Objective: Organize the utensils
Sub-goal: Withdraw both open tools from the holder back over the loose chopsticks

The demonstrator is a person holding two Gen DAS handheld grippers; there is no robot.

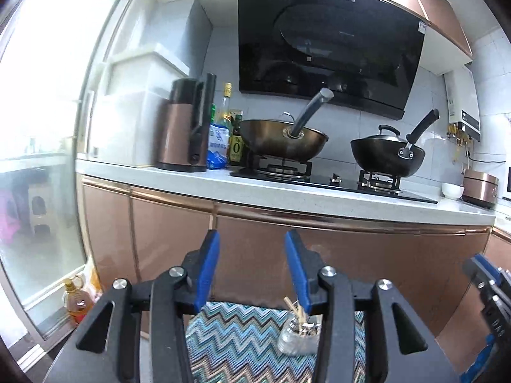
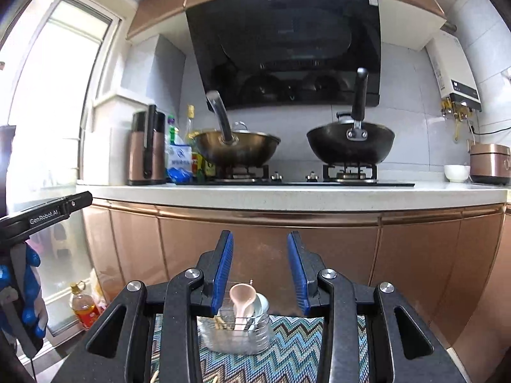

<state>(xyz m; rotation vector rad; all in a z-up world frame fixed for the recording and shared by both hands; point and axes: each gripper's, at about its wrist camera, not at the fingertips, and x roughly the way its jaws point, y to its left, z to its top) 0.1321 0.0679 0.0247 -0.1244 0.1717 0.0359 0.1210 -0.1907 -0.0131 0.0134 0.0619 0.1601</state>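
Left tool (image 1: 252, 268) hangs agape above glass jar (image 1: 298, 335) on zigzag mat (image 1: 236, 335).

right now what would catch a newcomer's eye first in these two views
The big black range hood dominates the wall above two woks on the stove: a bronze wok at left, a black wok at right. Down front, the open right tool frames a clear utensil holder with a pale spoon, on a zigzag mat.

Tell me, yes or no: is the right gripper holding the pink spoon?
No: the right gripper is open with nothing between its blue fingers, and the pale pink plastic spoon stands in the wire-and-glass utensil holder beyond.
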